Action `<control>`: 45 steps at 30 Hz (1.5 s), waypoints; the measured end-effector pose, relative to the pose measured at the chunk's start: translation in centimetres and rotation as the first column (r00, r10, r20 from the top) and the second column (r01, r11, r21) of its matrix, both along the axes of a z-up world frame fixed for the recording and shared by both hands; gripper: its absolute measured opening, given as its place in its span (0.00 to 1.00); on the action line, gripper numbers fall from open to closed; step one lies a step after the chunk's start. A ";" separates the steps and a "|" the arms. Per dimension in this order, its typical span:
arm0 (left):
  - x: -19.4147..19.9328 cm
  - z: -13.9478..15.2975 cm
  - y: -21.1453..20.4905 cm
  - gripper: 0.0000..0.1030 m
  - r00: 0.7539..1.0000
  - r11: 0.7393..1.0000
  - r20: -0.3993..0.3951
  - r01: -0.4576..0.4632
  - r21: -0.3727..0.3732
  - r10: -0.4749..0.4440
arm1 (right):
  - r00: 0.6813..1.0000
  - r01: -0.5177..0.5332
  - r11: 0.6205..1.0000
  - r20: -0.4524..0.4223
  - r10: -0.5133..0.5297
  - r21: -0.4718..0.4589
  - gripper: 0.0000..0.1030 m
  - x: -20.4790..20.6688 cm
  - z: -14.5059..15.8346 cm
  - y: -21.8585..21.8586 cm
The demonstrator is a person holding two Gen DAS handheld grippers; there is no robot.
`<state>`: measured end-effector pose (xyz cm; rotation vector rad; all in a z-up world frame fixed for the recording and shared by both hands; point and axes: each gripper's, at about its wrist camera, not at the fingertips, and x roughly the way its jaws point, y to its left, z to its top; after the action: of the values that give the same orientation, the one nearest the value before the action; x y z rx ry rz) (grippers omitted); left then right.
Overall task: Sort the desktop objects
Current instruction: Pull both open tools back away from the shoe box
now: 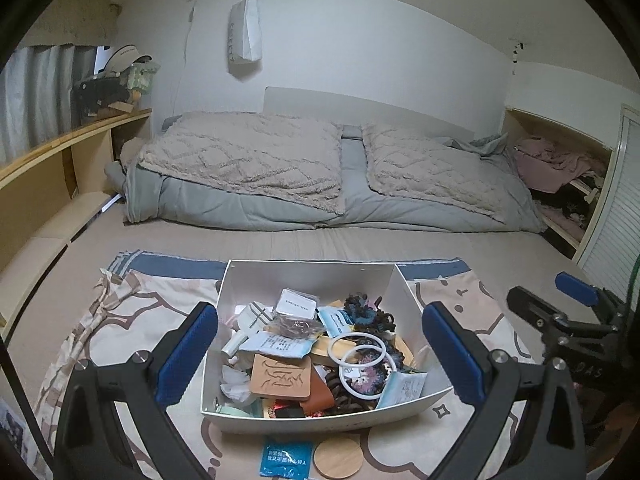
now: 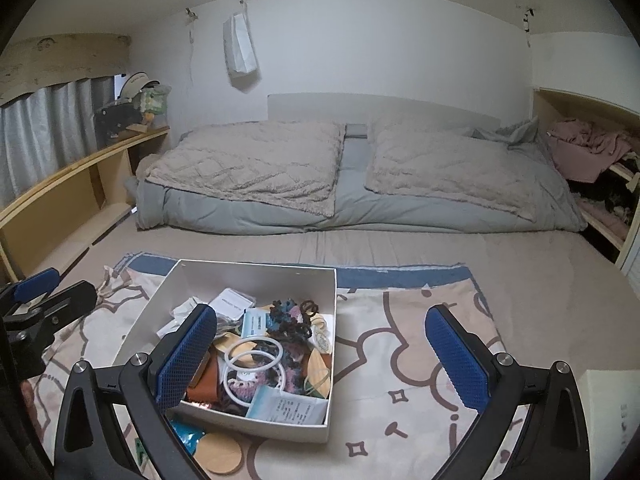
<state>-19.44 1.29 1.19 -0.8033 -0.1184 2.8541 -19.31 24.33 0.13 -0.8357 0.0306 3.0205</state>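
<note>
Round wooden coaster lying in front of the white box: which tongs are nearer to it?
Left. The left tongs hang open, straddling the white box, with the round wooden coaster centred just below. The right tongs sit off to its right, also open.

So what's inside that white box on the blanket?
The white box is heaped: white rings, a tan embossed pad, crocheted pieces, printed sachets. Whatever lies underneath the heap is covered.
</note>
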 end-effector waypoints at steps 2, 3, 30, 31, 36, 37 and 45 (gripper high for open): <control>0.5 0.3 -0.1 1.00 1.000 1.000 -0.007 0.004 -0.007 -0.004 | 1.000 0.002 1.000 -0.014 -0.002 -0.009 1.00 0.8 0.6 0.1; 0.7 0.4 -0.1 1.00 1.000 1.000 -0.007 0.005 -0.011 -0.005 | 1.000 0.002 1.000 -0.019 -0.002 -0.011 1.00 1.1 0.8 0.1; 8.2 3.2 -1.9 1.00 0.999 1.000 -0.042 0.014 -0.027 -0.015 | 0.992 -0.058 0.998 -0.113 0.058 0.001 1.00 9.7 3.1 -0.3; 8.4 3.5 -2.2 1.00 0.999 1.000 -0.048 0.009 -0.025 -0.011 | 0.991 -0.066 0.998 -0.114 0.066 0.007 1.00 9.9 3.0 -0.4; 9.3 4.2 -3.7 1.00 0.997 1.000 -0.075 -0.008 -0.025 0.006 | 0.989 -0.098 0.994 -0.111 0.101 0.038 1.00 10.8 2.3 -0.8; 9.6 4.2 -4.0 1.00 0.997 1.000 -0.083 -0.008 -0.028 0.006 | 0.988 -0.104 0.994 -0.108 0.108 0.040 1.00 10.9 2.1 -0.9; 11.1 2.9 -6.9 1.00 0.996 0.999 -0.080 -0.031 -0.041 0.028 | 0.986 -0.131 0.990 -0.099 0.135 0.048 1.00 11.8 1.1 -0.7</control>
<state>-8.36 -5.60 4.07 -0.7002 -0.0610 2.9210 -7.53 23.59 1.26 -0.7074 -0.0909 3.1734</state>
